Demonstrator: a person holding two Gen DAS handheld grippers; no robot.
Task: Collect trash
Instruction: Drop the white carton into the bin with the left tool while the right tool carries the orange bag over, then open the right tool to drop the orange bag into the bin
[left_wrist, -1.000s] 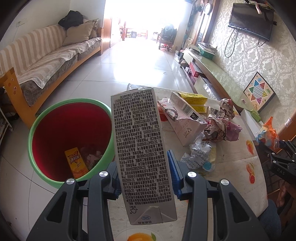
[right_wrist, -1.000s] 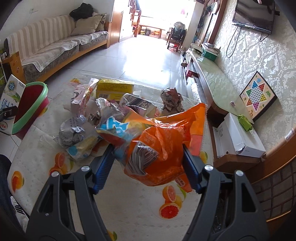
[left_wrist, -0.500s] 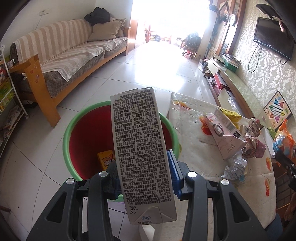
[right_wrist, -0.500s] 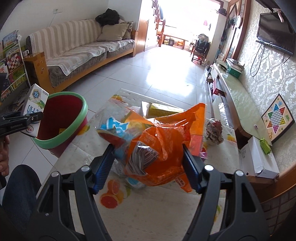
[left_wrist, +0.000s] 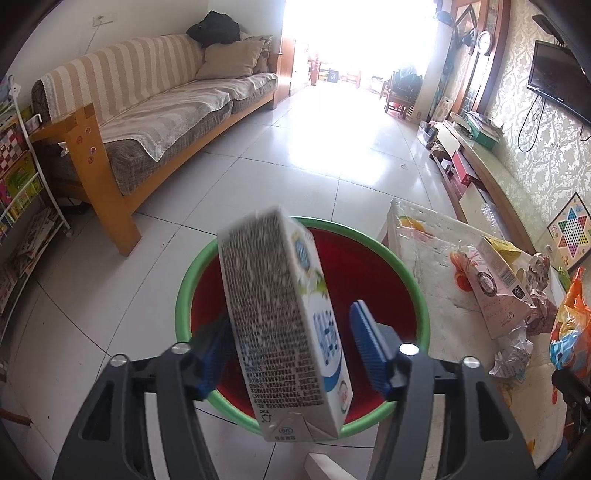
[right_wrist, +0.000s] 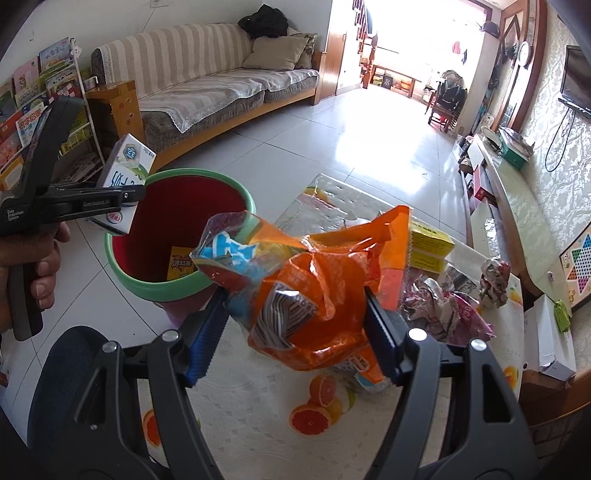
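A white milk carton (left_wrist: 284, 325) hangs tilted between the fingers of my left gripper (left_wrist: 291, 347), right over the red bin with a green rim (left_wrist: 406, 266). The jaws have spread and a gap shows between the right blue pad (left_wrist: 369, 347) and the carton. The carton (right_wrist: 129, 166) also shows at the bin's far edge (right_wrist: 177, 286) in the right wrist view. My right gripper (right_wrist: 295, 332) is shut on a crumpled orange snack bag (right_wrist: 325, 280), held above the table near the bin. A yellow packet (right_wrist: 181, 264) lies inside the bin.
The low table (right_wrist: 258, 417) with a fruit-print cloth holds more trash: a yellow box (right_wrist: 430, 243), crumpled wrappers (right_wrist: 443, 310) and a pink carton (left_wrist: 498, 291). A sofa (left_wrist: 166, 110) stands on the left, a bookshelf (left_wrist: 18, 166) at far left, a TV bench (left_wrist: 491, 177) on the right.
The left gripper has opened over the bin and the carton has tilted and begun to slip out. The right gripper has carried the orange bag left, closer to the bin.
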